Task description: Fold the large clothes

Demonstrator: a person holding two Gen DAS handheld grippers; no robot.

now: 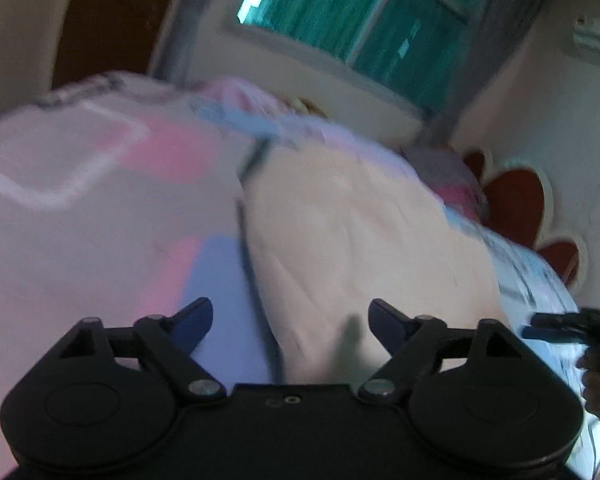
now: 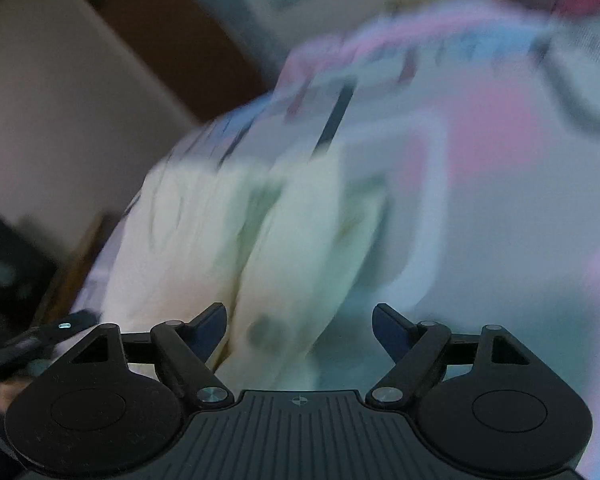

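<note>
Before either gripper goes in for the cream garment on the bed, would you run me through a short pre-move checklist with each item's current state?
1. Left gripper open, nothing between its fingers: ok.
2. Right gripper open, nothing held: ok.
3. Cream garment lying on the bedspread: ok.
4. Garment spread flat: not ok, it looks bunched in the right wrist view.
5. Edge or corner to grasp identified: cannot tell, both views are blurred.

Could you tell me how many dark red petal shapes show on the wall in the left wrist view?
3, all right of the bed: a small one uppermost, a large one below it, and another lowest. The cream garment and bedding may hide more.
</note>
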